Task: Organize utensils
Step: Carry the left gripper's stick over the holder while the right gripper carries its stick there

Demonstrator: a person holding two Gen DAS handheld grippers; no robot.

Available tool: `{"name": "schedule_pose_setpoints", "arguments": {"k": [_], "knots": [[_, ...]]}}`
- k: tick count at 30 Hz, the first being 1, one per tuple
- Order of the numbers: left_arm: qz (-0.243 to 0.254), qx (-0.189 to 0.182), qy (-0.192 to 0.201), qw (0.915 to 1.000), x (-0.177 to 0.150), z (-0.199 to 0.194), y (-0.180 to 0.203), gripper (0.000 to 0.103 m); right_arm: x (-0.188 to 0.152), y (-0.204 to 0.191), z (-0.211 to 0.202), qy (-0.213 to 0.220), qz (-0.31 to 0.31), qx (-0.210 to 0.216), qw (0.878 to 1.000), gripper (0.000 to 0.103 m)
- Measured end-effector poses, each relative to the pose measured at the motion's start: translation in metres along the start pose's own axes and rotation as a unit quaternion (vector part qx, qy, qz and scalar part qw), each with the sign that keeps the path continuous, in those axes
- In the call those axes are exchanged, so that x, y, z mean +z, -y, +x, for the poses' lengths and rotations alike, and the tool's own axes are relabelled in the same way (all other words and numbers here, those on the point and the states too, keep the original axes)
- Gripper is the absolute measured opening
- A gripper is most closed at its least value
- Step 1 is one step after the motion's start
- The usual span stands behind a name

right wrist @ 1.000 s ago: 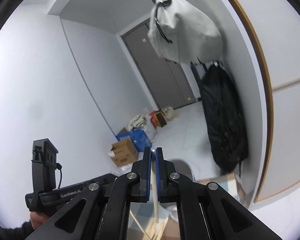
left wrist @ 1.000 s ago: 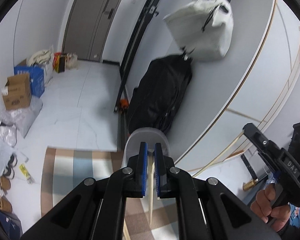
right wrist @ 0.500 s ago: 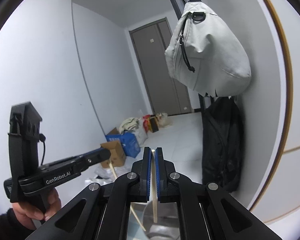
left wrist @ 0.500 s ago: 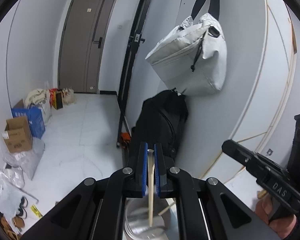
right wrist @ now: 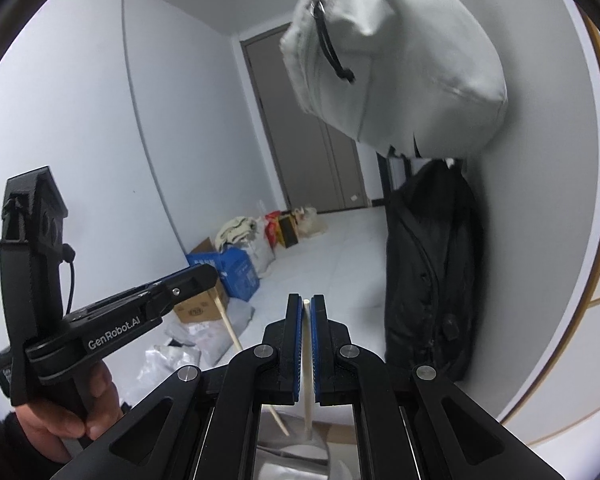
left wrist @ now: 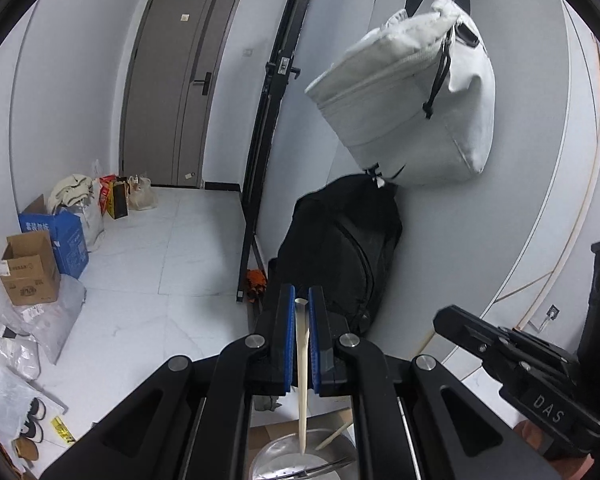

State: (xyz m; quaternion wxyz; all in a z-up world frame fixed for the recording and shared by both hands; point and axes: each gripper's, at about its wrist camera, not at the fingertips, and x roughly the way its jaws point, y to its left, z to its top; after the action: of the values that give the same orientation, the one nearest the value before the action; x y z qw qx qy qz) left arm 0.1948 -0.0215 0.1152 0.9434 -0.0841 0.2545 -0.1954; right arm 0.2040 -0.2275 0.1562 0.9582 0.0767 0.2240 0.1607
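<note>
Seen from two handheld grippers in a white-walled hallway: left gripper (left wrist: 302,340) pinching a pale chopstick (left wrist: 302,380) between blue pads (left wrist: 287,340), its lower tip hanging over a metal container (left wrist: 276,464) at the near bottom edge, where a second stick and thin metal utensils lie. Right gripper (right wrist: 307,344) likewise clamped on a second chopstick (right wrist: 308,408), the tip dipping toward the same steel vessel, with the left one's stick slanting in from the left. Floor of white marble-look tiles (left wrist: 140,264) running to a grey door (left wrist: 168,88) at the far end. Along the left wall, a cardboard box (left wrist: 28,268), a blue box (left wrist: 66,236), plastic bags and shoes. On the right wall, a pale grey bag (left wrist: 412,96) hanging by a dark strap above a black backpack (left wrist: 340,256) leaning on the floor, beside a black metal frame (left wrist: 260,140). A hand (right wrist: 60,412) gripping the left tool's handle, near left
</note>
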Motion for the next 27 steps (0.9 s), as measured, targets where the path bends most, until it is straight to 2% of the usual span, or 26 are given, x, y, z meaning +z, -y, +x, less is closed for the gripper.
{"name": "schedule_pose_setpoints", "arguments": {"k": [6, 13, 18, 22, 27], "knots": [[0.001, -0.012, -0.005, 0.9999, -0.01, 0.005, 0.001, 0.002, -0.008, 0.003, 0.013, -0.015, 0.001, 0.012, 1.0, 0.003], [-0.011, -0.031, -0.038, 0.9987, -0.015, 0.017, -0.007, 0.002, -0.028, 0.006, 0.024, -0.04, 0.006, 0.022, 0.999, 0.003], [-0.008, -0.08, -0.076, 0.9939, -0.02, 0.026, -0.005, 0.002, -0.038, 0.014, 0.032, -0.054, 0.032, 0.046, 0.997, 0.004], [-0.011, -0.105, -0.107, 0.9886, -0.019, 0.028, -0.003, 0.002, -0.044, 0.021, 0.034, -0.064, 0.062, 0.069, 0.994, 0.006], [-0.027, -0.103, -0.116, 0.9875, -0.018, 0.021, -0.007, 0.003, -0.047, 0.034, 0.021, -0.055, 0.101, 0.085, 0.99, 0.008]]}}
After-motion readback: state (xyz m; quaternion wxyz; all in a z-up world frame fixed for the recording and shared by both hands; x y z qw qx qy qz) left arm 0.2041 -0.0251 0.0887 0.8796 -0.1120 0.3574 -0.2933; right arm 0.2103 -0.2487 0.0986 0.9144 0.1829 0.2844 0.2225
